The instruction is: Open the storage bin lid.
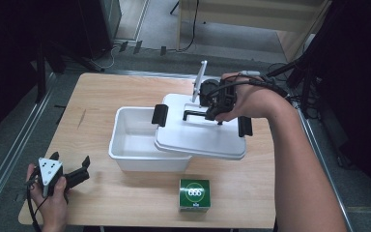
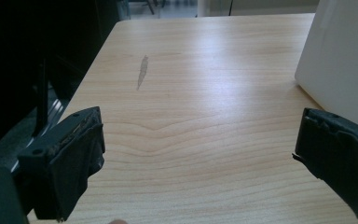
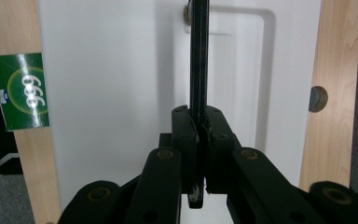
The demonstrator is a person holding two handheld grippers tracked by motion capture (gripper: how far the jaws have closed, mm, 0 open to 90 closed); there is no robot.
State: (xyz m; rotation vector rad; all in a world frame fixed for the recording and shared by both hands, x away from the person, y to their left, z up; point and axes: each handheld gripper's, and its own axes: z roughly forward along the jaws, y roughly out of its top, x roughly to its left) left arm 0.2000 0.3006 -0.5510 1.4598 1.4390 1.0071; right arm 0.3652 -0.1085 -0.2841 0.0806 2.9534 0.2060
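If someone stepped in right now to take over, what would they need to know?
Right hand-held gripper: shut on the lid's black handle, holding the white lid partly over the white box.
Left hand-held gripper: open, holds nothing, near the table's front left corner.
Green carton: on the table in front of the box.
Done: lid gripped.
Left: lid not squarely seated on the box.

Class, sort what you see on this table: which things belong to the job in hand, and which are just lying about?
In the job:
- white lid, held by its black handle
- right gripper, shut on that handle
- white box, partly covered by the lid

Lying about:
- green carton at the table's near edge
- left gripper, open, resting on the table
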